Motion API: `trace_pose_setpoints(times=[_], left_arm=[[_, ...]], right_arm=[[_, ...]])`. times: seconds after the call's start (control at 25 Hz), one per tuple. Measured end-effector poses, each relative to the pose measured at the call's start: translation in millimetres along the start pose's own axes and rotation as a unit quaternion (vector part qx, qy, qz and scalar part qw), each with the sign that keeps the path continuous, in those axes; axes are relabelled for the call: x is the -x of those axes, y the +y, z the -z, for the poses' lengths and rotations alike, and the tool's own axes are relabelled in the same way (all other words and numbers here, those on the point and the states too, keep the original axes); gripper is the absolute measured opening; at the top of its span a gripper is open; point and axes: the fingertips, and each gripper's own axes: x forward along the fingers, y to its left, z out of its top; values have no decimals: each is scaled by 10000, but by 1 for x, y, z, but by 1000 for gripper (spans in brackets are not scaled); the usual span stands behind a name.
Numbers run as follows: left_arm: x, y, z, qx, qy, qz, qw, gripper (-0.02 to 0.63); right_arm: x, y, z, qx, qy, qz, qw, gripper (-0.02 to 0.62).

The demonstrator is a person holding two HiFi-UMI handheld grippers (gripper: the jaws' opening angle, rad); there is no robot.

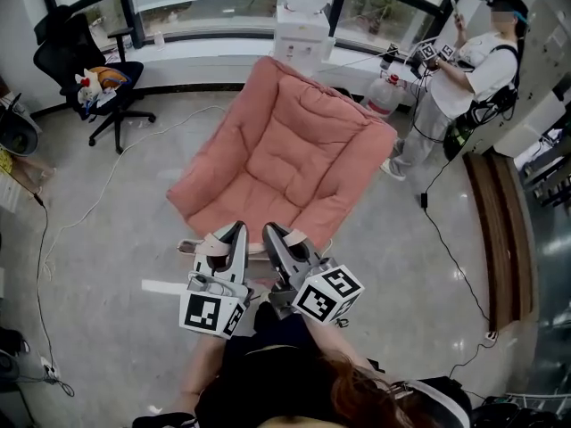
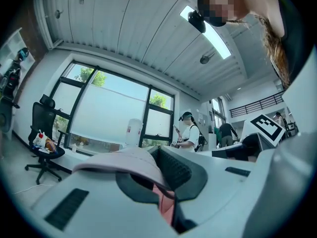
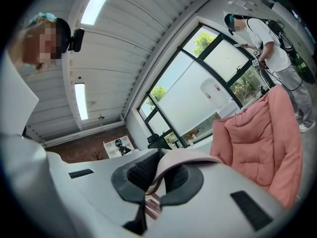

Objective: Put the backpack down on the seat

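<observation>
Your hair [image 1: 357, 399] and black top sit at the bottom edge of the head view, with both grippers side by side just past them. The left gripper [image 1: 234, 234] is clenched on the left strap [image 2: 124, 157], a pale pink band pinched between its pads and looping out over 1 jaw. The right gripper [image 1: 277, 236] is clamped the same way on the right strap [image 3: 183, 157]. The backpack's body is hidden under the grippers. The pink seat [image 1: 285, 159] is just ahead of the jaw tips, and the straps are not over it. Both marker cubes show black-and-white squares only. The white unit [image 1: 303, 16] at the window has red print, too small to read.
</observation>
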Motion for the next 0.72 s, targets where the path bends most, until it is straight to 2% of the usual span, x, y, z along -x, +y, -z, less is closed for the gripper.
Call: trace_pose_setpoints(times=[0.36,0.72], left_arm=[[-41,14,7,-79,-110,-101,9999,18],[-50,11,16,-56,-76,-206,9997,18]], right_arm=[[-26,-32,-14,122,38,-113,9999,37],[-25,-46,-13,77,107,-230,9996,37]])
